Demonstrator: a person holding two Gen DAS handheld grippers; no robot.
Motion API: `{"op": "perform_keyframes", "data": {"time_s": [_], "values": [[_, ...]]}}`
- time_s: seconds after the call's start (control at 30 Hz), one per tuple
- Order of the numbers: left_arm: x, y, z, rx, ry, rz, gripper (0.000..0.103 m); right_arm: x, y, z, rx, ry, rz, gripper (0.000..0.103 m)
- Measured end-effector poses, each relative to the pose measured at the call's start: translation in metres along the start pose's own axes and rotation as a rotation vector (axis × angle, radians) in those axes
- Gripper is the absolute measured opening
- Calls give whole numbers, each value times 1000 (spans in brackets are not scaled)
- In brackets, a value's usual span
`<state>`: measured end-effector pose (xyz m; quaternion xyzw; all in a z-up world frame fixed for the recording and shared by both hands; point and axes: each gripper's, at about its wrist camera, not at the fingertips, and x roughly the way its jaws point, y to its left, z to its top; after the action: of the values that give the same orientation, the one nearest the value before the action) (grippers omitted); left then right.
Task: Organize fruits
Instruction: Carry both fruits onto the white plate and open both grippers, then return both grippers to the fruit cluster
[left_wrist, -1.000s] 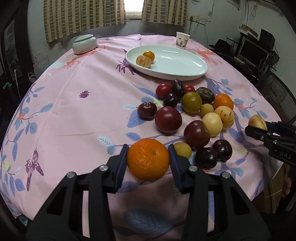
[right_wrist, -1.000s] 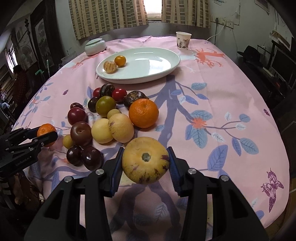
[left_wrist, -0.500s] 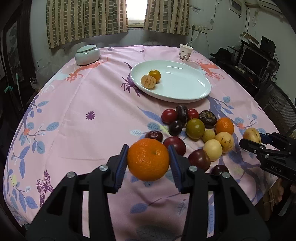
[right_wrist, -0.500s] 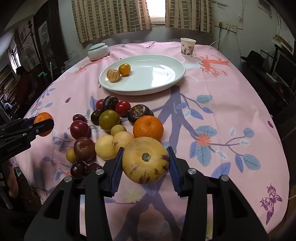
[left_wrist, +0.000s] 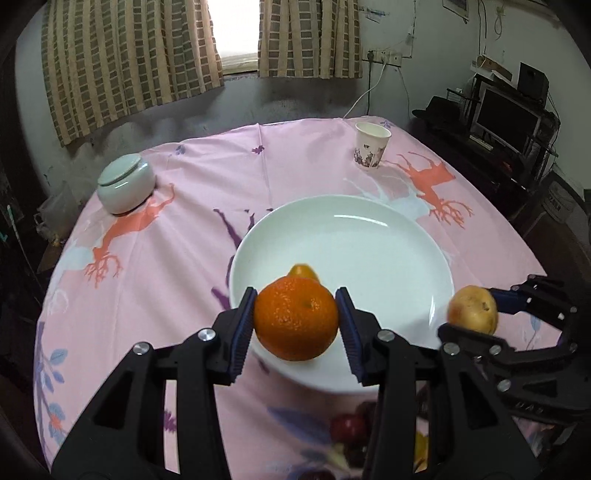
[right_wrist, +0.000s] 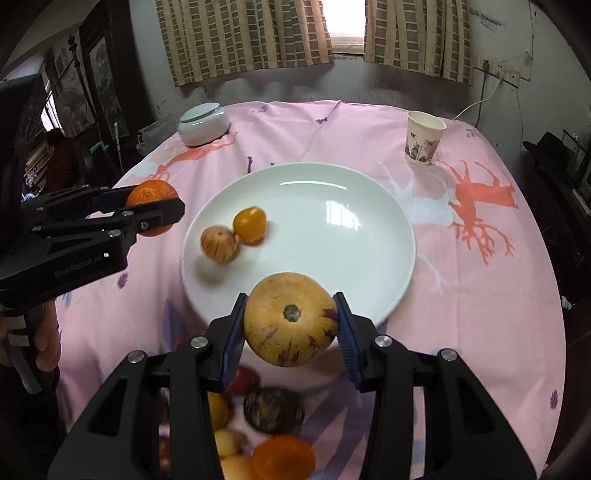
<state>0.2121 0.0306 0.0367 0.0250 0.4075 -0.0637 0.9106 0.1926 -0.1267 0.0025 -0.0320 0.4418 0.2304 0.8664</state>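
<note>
Pink cloth (right_wrist: 369, 136): flowered and leaf-printed, it covers the whole bench, with orange tree shapes printed on the far side.
Lidded jar (right_wrist: 202, 123): pale green ceramic, far left on the bench, well apart from the plate.
Left hand-held gripper (left_wrist: 295, 321): black with blue pads, pinching a mandarin (left_wrist: 296, 318) from both sides; the fruit hangs above the near left rim of the plate. From the right wrist view this hand-held gripper (right_wrist: 155, 212) sits left of the plate, with fingers of the person's hand (right_wrist: 44, 339) wrapped on its grip.
White plate (right_wrist: 354, 236): wide and round, in the middle of the bench, mostly bare.
Fruit on the plate: a pale striped pepino melon (right_wrist: 218, 244) and a small orange-yellow fruit (right_wrist: 250, 225), touching each other on the plate's left part.
Right hand-held gripper (right_wrist: 291, 325): black with blue pads, pinching a large pepino melon (right_wrist: 291, 324), yellow with purple flecks, stem end toward the camera, held above the plate's near rim. The left wrist view shows this hand-held gripper (left_wrist: 476, 315) at the plate's right edge.
Fruit pile (right_wrist: 273, 404): blurred dark, red, yellow and orange fruit on the cloth, near side of the plate, under the right hand-held gripper.
Paper cup (right_wrist: 424, 138): printed, upright, far right of the plate.
</note>
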Motion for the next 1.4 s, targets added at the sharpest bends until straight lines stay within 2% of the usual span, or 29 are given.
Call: {"op": "perform_keyframes", "data": {"time_s": [0.07,0.1,0.17,0.27,0.5,0.57,0.6,0.73,0.77,0.83,0.9,1.03,1.07,1.17,1.27,1.4], "values": [[33,2,23,-17,35,-37,44,30,-8,25,3,22,-35,46],[48,1,31,-14,46,-27,44,44,-13,34,6,36,-50,46],[79,0,40,-2,83,-1,44,69,-23,48,20,74,-60,46],[113,2,46,-21,143,-27,44,96,-34,61,34,109,-57,46],[137,4,55,-14,158,-13,47,123,-42,73,44,117,-55,47],[132,2,59,3,131,13,71,124,-42,73,44,110,-47,51],[124,1,60,11,107,27,75,120,-40,73,38,95,-48,62],[80,-7,59,51,13,75,93,84,-27,71,-35,2,-86,90],[64,-8,54,48,-12,80,96,72,-25,68,-37,-21,-77,95],[32,-10,40,36,-54,91,96,43,-20,55,-10,-56,-74,97],[-2,-14,18,22,-93,80,99,25,-13,40,-13,-41,-77,97],[-60,-24,-44,13,-146,116,101,-16,6,-15,-11,-46,-58,98],[-72,-26,-60,12,-152,108,101,-24,9,-29,-2,-48,-55,101],[-98,-28,-110,-6,-148,103,101,-52,15,-75,43,-69,-71,102],[-109,-23,-150,-44,-132,64,101,-74,17,-113,106,-84,-65,102],[-102,-16,-182,-85,-56,36,101,-80,12,-138,191,-54,-6,102]]}}
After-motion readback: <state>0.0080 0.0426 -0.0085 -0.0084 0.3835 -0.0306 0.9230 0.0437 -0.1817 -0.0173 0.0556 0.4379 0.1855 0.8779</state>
